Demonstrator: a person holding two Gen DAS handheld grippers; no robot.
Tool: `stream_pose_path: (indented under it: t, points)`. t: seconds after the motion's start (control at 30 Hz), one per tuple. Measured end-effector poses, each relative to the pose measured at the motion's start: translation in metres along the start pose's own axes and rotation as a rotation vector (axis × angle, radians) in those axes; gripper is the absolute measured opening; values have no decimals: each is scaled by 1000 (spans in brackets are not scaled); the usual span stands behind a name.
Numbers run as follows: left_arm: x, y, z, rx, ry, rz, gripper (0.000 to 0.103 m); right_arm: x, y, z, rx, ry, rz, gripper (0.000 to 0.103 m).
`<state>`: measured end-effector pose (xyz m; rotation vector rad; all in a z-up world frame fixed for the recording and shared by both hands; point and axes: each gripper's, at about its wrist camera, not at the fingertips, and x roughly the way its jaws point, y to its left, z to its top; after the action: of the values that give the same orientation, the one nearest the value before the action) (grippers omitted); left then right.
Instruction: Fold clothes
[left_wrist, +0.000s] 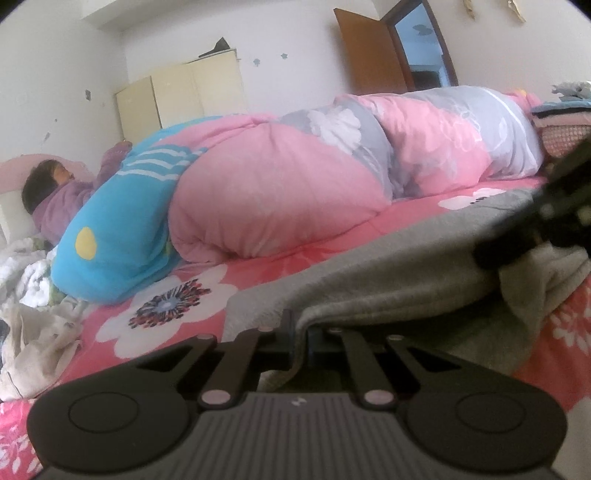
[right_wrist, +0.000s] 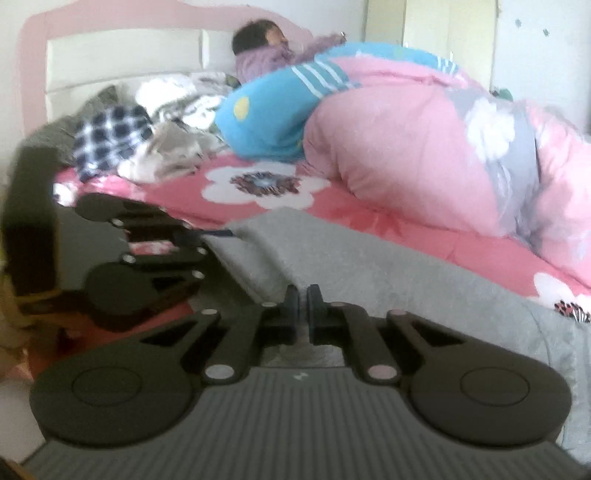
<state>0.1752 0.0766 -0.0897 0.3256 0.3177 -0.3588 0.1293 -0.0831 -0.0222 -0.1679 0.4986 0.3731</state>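
Bed with pink floral sheet: we log a grey fleece garment spread beside the rolled pink quilt. Left hand-held gripper pinches its edge; right hand-held gripper pressed together on the cloth.

Your left hand-held gripper is clamped on the grey garment's edge, spread over the floral bed beside the pink quilt.

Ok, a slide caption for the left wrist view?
Left gripper shut on the edge of a grey garment spread over the floral bedsheet.
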Motion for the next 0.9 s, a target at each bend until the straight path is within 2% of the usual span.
stream_pose_path:
  t: [0.13, 0.23, 0.27, 0.37, 0.47, 0.53, 0.6, 0.67, 0.7, 0.77, 0.9]
  points:
    - [2, -1, 1, 9, 19, -3, 9, 11, 4, -14, -15, 37, 50, 4]
    - [-1, -8, 3, 61, 2, 17, 17, 14, 1, -18, 7, 33, 63, 4]
    - [-2, -11, 3, 82, -2, 27, 23, 14, -1, -18, 14, 27, 67, 4]
    - [-4, -25, 4, 199, -14, 47, 39, 8, -6, -17, 38, -3, 75, 4]
    - [-5, -41, 4, 345, -24, 57, 48, 6, -14, -18, 70, -32, 99, 4]
    - [-4, -52, 3, 420, -26, 62, 51, 8, -18, -20, 87, -40, 118, 4]
    - [-1, -58, 4, 459, -23, 56, 51, 11, -20, -23, 98, -37, 136, 5]
    - [3, -59, 8, 450, -12, 34, 45, 14, -18, -25, 93, -17, 159, 9]
    - [6, -58, 10, 425, -4, 17, 41, 14, -17, -27, 86, -14, 164, 9]
    - [12, -51, 16, 346, 20, -24, 23, 11, -17, -29, 92, -17, 183, 12]
    - [19, -35, 27, 200, 54, -79, 16, 2, -26, -34, 149, -33, 250, 13]
